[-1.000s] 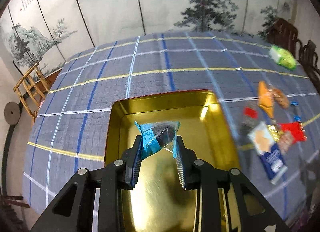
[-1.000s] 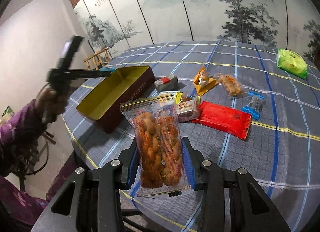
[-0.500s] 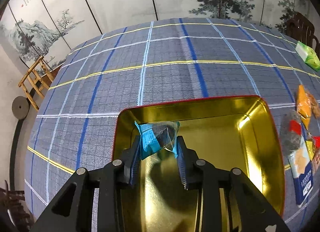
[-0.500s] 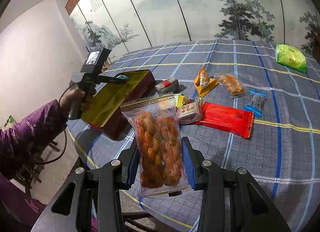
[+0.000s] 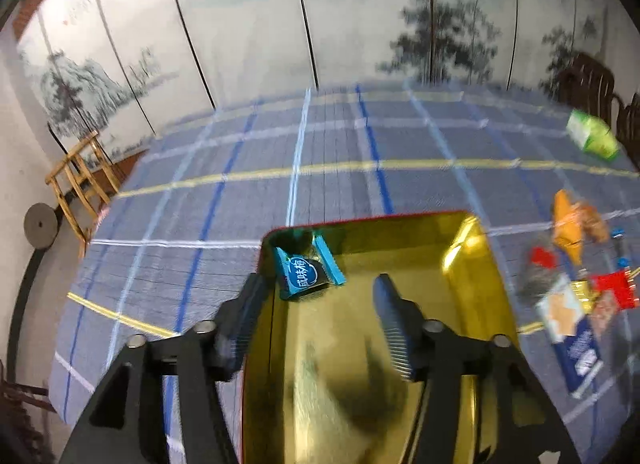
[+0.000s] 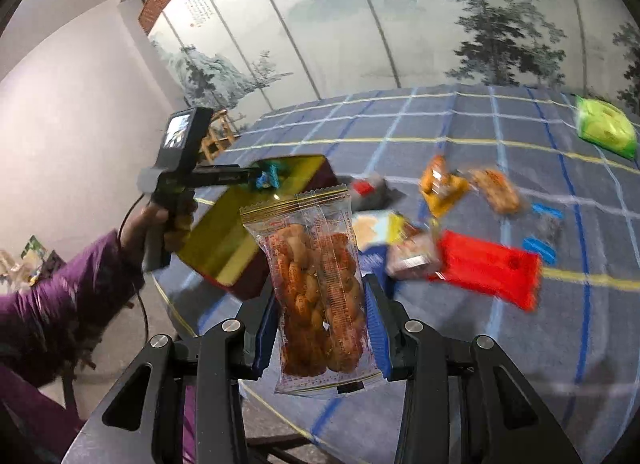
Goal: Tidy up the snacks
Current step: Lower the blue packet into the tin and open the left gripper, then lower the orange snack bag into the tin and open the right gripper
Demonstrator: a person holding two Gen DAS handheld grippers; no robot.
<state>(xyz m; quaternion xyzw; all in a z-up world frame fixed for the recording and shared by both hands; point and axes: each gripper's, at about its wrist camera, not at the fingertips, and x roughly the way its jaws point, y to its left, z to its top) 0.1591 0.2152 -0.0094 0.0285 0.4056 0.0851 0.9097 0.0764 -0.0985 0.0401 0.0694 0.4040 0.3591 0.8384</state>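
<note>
A gold tin with a red outside (image 5: 400, 220) lies under my left gripper (image 5: 320, 288). The left jaws are opening, and the small blue-wrapped candy (image 5: 308, 272) sits loose between the fingertips at the tin's far left corner, with no pad pressing on it. In the right wrist view, the left gripper (image 6: 244, 178) hovers over the tin (image 6: 224, 240) with the candy (image 6: 269, 178) at its tip. My right gripper (image 6: 322, 296) is shut on a clear packet of fried dough twists (image 6: 316, 256), held upright above the table's near edge.
Loose snacks lie on the blue checked tablecloth right of the tin: a red packet (image 6: 488, 268), an orange packet (image 6: 440, 184), a blue-and-white packet (image 5: 576, 336) and several small ones. A green bag (image 6: 604, 128) sits far right. A purple sleeve (image 6: 60, 284) reaches in from the left.
The left jaws have spread apart and let go of the blue candy, which now lies flat-side up over the tin's far left corner. The right gripper still holds its packet and has shifted slightly.
</note>
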